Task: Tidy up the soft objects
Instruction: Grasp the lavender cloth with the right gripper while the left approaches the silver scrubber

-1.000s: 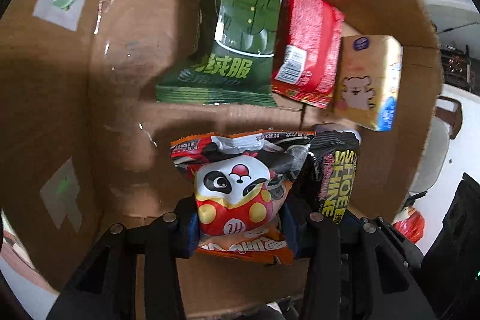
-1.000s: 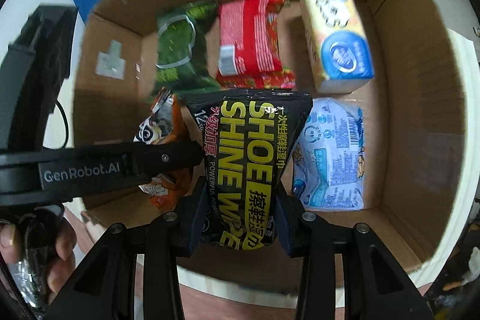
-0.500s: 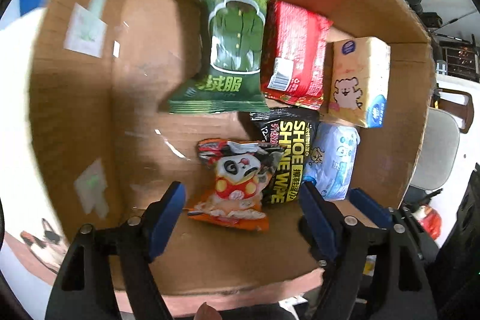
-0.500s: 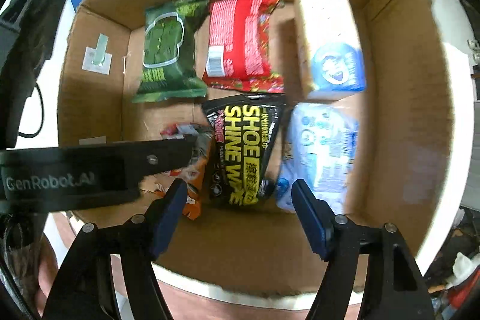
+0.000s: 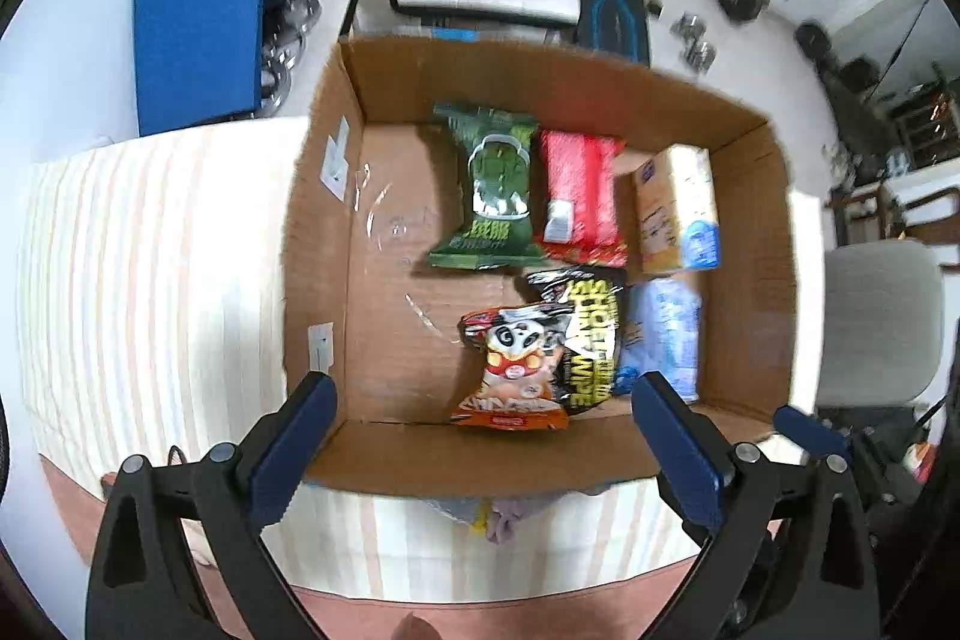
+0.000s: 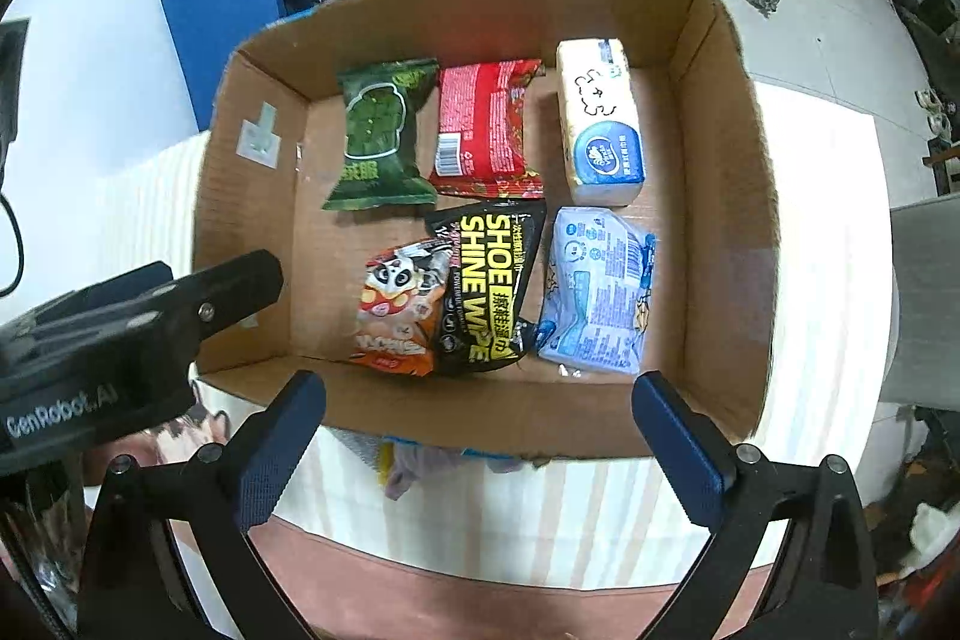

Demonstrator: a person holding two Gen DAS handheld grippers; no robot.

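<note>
An open cardboard box [image 6: 720,220] [image 5: 324,244] holds several soft packs. The back row has a green pack [image 6: 384,136] [image 5: 495,190], a red pack [image 6: 486,127] [image 5: 579,196] and a yellow tissue pack [image 6: 600,118] [image 5: 675,208]. The front row has a panda snack bag [image 6: 399,307] [image 5: 516,370], a black shoe-shine wipe pack [image 6: 489,286] [image 5: 591,340] and a pale blue wipe pack [image 6: 594,292] [image 5: 663,334]. My left gripper [image 5: 480,442] and right gripper [image 6: 480,436] are both open and empty, above the box's near wall.
The box stands on a striped cloth [image 5: 150,292] [image 6: 828,280]. Some soft items [image 6: 420,460] stick out from under the near wall of the box. A blue board [image 5: 198,16], chairs and dumbbells lie on the floor beyond. The left gripper's body [image 6: 120,334] shows at left.
Both grippers let go of their packs, opened wide and pulled back up out of the box. The panda bag and shoe-shine pack now lie in the front row.
</note>
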